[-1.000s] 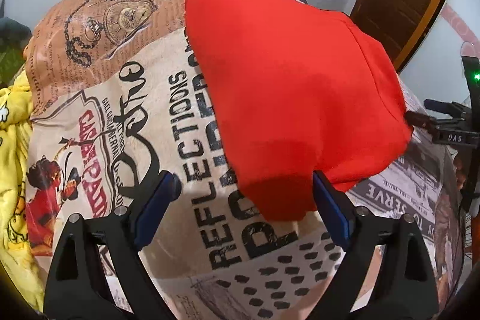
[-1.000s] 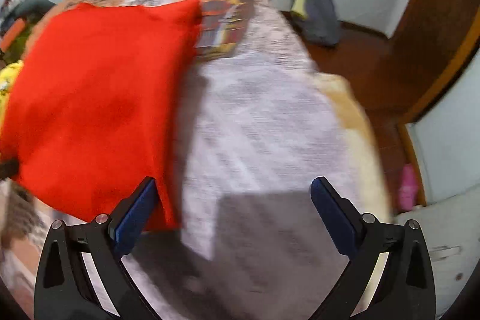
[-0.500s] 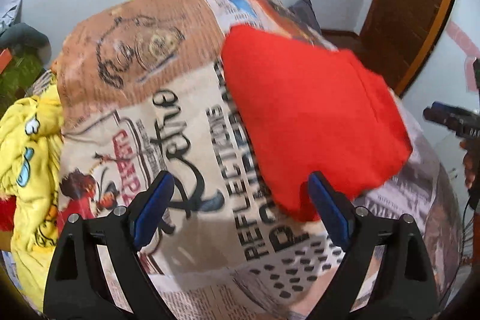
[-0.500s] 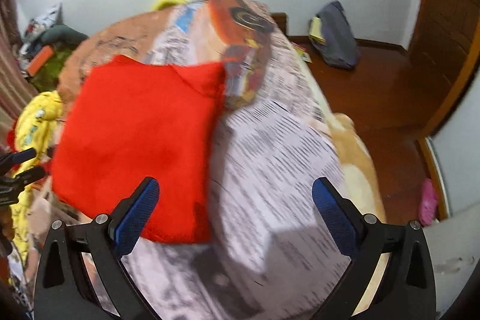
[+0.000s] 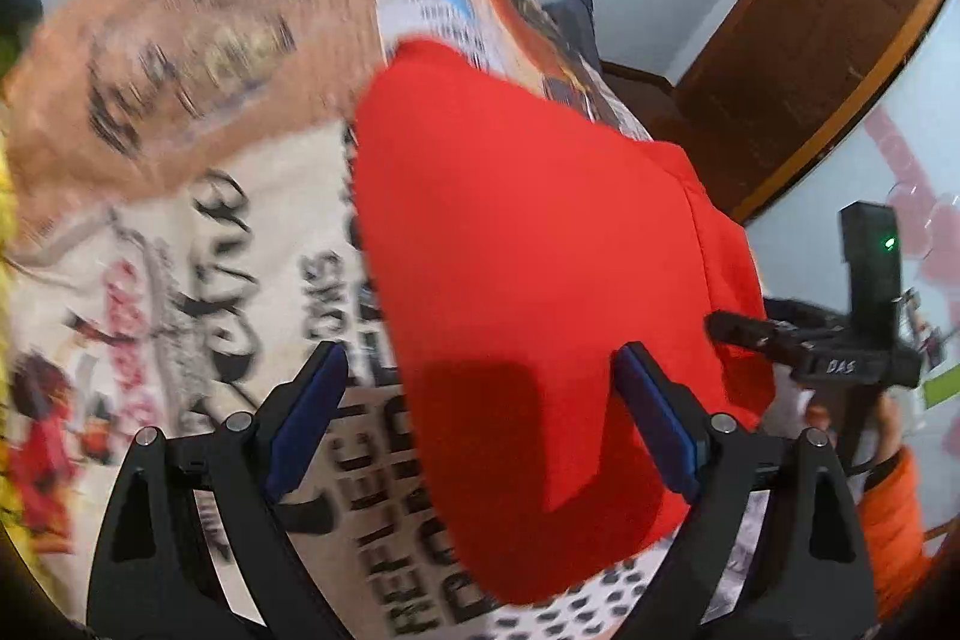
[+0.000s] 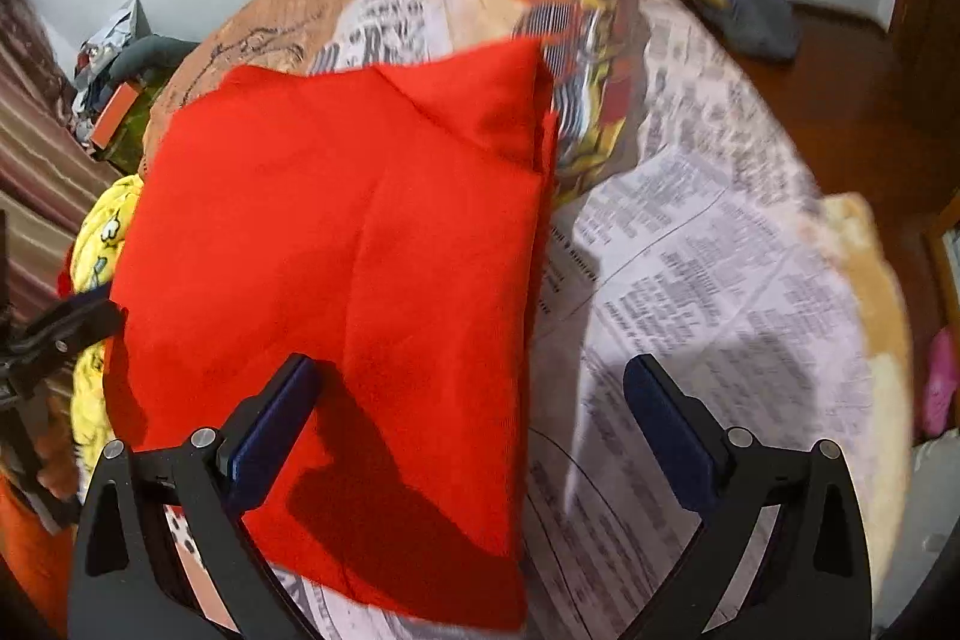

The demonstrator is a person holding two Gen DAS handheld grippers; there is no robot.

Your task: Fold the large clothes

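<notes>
A red cloth (image 5: 528,280), folded into a thick rectangle, lies flat on the bed's newspaper-print sheet (image 5: 198,244). My left gripper (image 5: 480,400) hovers open over its near left part, blue pads wide apart with nothing between them. In the right wrist view the red cloth (image 6: 336,268) fills the left half. My right gripper (image 6: 471,424) is open above its near right edge, its left pad over the cloth and its right pad over the sheet (image 6: 708,280). A hand in an orange sleeve (image 5: 894,514) holds the right gripper, at the left wrist view's right edge.
A yellow cartoon blanket (image 6: 99,244) is bunched at the bed's left side. A dark bag (image 6: 744,4) sits on the wooden floor beyond the bed, near a brown door (image 5: 810,58). A pink item (image 6: 939,382) lies on the floor at right.
Both grippers drew back from the cloth half a second ago and have come in close over it again. The cloth has not shifted, and both stay open.
</notes>
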